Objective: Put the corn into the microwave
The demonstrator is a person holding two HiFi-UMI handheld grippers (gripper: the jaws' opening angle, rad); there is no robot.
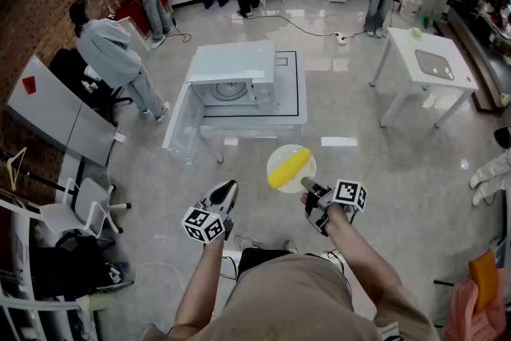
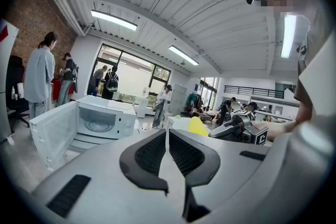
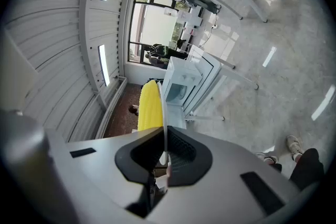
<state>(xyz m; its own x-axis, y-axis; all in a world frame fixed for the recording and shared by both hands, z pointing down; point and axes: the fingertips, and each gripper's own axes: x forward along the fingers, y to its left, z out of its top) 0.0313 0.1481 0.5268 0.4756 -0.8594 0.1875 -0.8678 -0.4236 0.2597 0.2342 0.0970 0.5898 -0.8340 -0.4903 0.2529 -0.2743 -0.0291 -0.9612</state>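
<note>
A yellow corn cob (image 1: 288,168) lies on a small pale plate (image 1: 306,158) held in the air in front of me. My right gripper (image 1: 310,188) is shut on the plate's near rim. In the right gripper view the thin plate edge (image 3: 165,113) runs between the pads, with the corn (image 3: 149,105) on its left. The white microwave (image 1: 231,74) stands ahead on a low table with its door (image 1: 182,124) swung open to the left. My left gripper (image 1: 227,189) hovers left of the plate, shut and empty. The left gripper view shows the microwave (image 2: 102,120) and the corn (image 2: 198,126).
A white table (image 1: 431,60) stands at the right back. Several people stand along the far wall, one (image 1: 112,56) close to the microwave's left. An office chair (image 1: 84,208) and grey panels (image 1: 56,112) fill the left side. A cable (image 1: 311,29) crosses the floor behind the microwave.
</note>
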